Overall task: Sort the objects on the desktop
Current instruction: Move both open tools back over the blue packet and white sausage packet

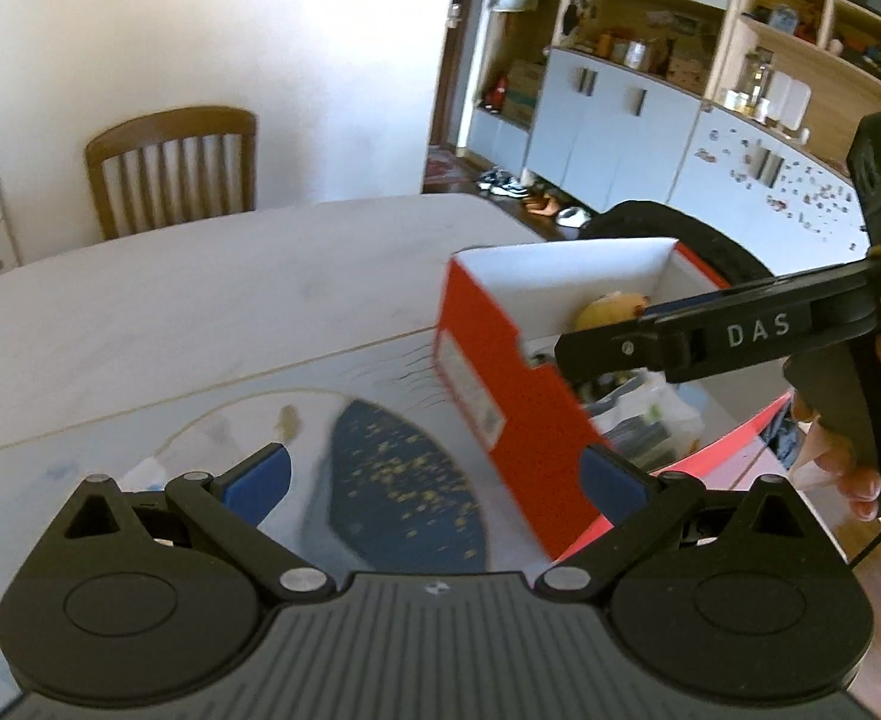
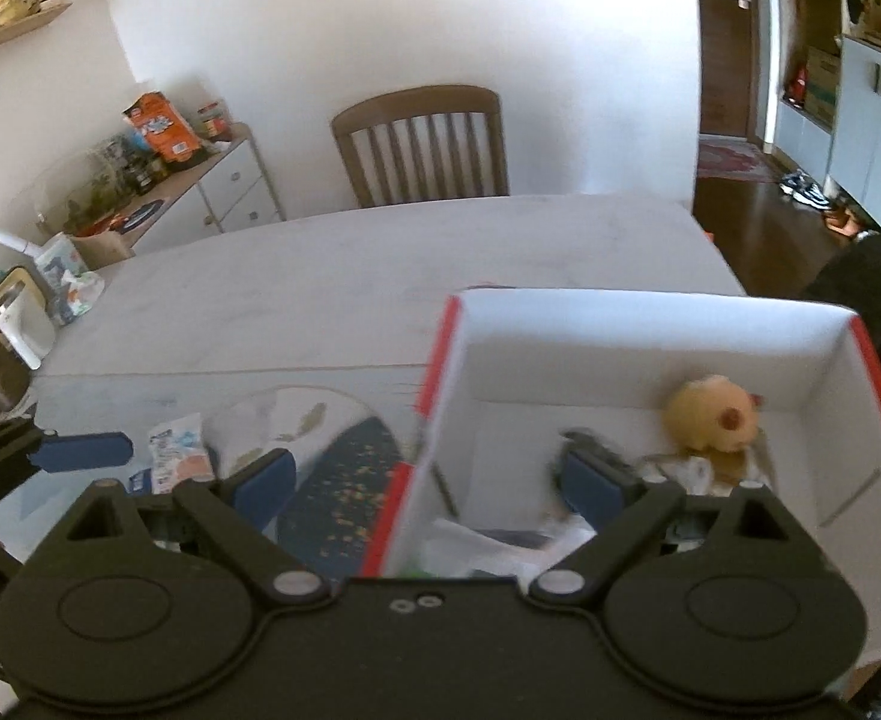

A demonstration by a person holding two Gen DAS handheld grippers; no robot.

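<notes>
Two grippers over a pale table [image 2: 332, 276], both with jaws spread wide and nothing between the pads. Left gripper [image 1: 434, 480] above a dark blue gold-flecked patch [image 1: 404, 480] on the mat, close to the red box [image 1: 500, 378]. Right gripper [image 2: 422, 480] straddling the box's near left wall, one blue pad inside. Plush toy [image 2: 713, 420] at the far right of the white interior, beside crumpled plastic wrapping [image 2: 500, 546]. Small printed packet [image 2: 176, 450] lying on the mat left of the box.
</notes>
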